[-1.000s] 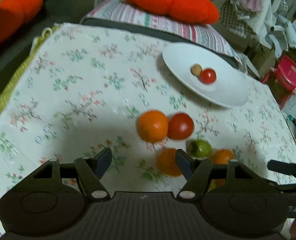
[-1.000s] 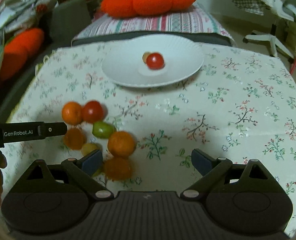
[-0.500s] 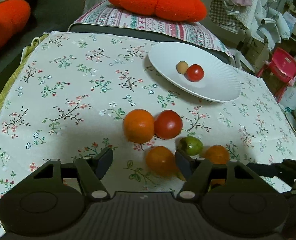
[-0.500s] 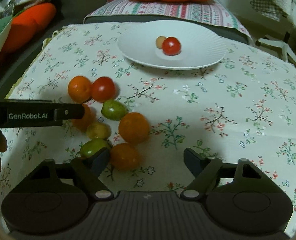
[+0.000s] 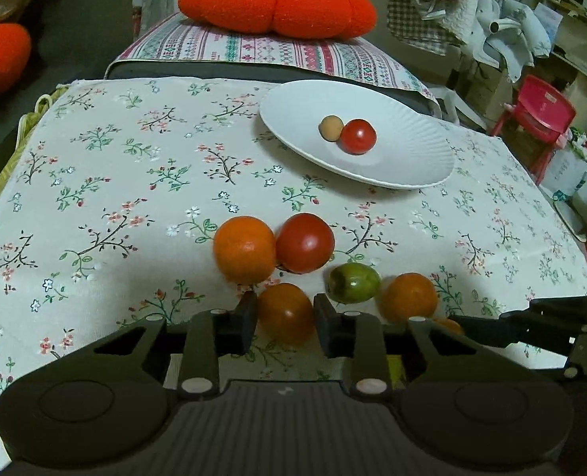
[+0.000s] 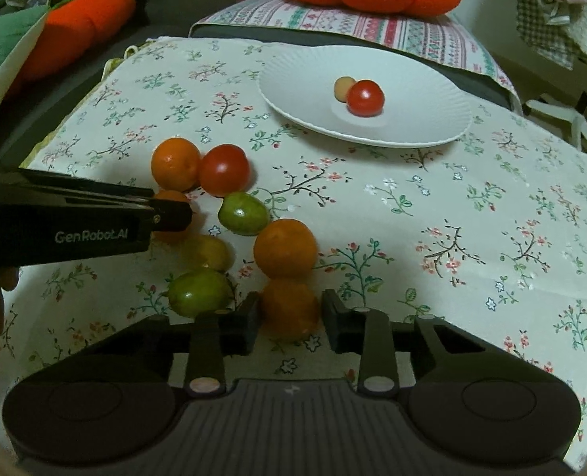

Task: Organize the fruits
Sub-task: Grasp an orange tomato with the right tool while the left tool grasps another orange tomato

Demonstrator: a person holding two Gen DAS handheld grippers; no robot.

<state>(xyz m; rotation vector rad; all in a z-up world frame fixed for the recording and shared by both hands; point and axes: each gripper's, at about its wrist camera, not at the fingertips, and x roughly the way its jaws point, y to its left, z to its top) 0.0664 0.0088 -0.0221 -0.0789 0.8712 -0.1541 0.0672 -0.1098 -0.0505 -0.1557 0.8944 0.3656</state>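
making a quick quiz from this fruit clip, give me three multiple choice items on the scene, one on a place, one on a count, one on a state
1. Where is the white plate?
A. on the floral cloth, beyond the loose fruit
B. on the striped cushion
C. under the left hand-held gripper

2. How many fruits lie on the plate?
A. none
B. two
C. five

3. What is between the fingers of the right hand-held gripper?
A. a green fruit
B. nothing
C. an orange fruit

Answers:
1. A: it rests on the floral cloth, past the cluster.
2. B: a red tomato and a small tan fruit.
3. C: an orange fruit sits between the closing fingers.
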